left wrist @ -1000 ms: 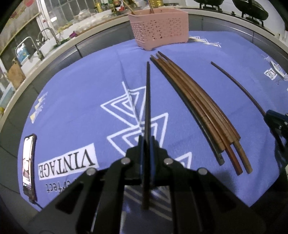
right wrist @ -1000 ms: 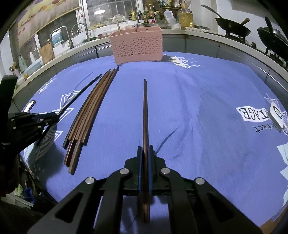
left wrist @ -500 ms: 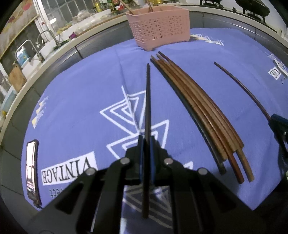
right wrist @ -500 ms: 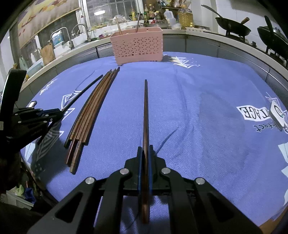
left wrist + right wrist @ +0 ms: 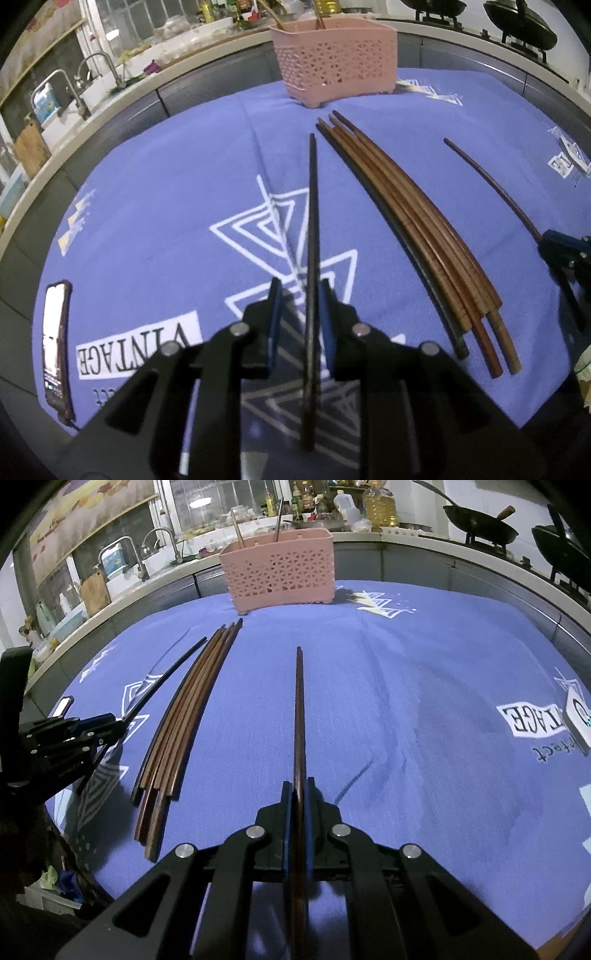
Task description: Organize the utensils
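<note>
Purple cloth (image 5: 155, 206) reads "VINTAGE" (image 5: 138, 349) beside chopsticks (image 5: 413, 229).

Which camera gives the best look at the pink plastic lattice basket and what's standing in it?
The right wrist view. There the pink plastic lattice basket sits whole and well lit, with two sticks standing up from it and its feet on the purple cloth. In the left wrist view the pink plastic lattice basket reaches the top edge, so the sticks are cut off.

My left tool (image 5: 299, 314), black angular linkage arms, round silver screws, blue-edged fingers (image 5: 274, 325), my right tool (image 5: 297, 812) built alike
</note>
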Demonstrator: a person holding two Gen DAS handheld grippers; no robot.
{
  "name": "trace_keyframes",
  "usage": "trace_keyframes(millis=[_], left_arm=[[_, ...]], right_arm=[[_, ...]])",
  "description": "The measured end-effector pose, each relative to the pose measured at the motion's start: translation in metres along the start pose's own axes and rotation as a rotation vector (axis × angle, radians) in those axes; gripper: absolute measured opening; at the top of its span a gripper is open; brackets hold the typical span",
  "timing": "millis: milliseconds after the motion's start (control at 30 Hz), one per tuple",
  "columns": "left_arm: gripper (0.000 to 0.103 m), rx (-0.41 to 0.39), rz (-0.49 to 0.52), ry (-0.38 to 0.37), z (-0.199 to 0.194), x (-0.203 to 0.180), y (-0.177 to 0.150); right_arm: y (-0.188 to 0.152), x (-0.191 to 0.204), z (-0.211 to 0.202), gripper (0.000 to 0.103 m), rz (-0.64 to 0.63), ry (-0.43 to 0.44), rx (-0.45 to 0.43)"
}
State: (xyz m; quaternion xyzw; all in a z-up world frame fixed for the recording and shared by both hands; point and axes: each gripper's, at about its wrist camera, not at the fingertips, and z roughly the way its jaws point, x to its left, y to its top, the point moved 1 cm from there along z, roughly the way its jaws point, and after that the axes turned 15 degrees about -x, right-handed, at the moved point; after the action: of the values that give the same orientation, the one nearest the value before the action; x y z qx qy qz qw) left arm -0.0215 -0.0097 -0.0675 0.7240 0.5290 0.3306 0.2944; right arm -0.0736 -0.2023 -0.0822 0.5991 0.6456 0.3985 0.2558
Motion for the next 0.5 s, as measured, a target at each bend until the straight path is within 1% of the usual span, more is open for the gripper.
trace_keyframes(millis=[200,400,500], left_arm=[[0.019,0.004,-0.020,-0.035,0.008,0.005,0.006],[0.019,0.002,-0.027,-0.075,0.024,0.009,0.019],[0.025,-0.004,-0.015,-0.072,0.034,0.008,0.028]], right_arm=[[0.011,0.002,0.013,0.011,-0.012,0.006,0.018],[0.027,0.007,0.033,0.017,-0.048,0.015,0.039],[0.039,0.009,0.049,0.020,-0.071,0.019,0.044]])
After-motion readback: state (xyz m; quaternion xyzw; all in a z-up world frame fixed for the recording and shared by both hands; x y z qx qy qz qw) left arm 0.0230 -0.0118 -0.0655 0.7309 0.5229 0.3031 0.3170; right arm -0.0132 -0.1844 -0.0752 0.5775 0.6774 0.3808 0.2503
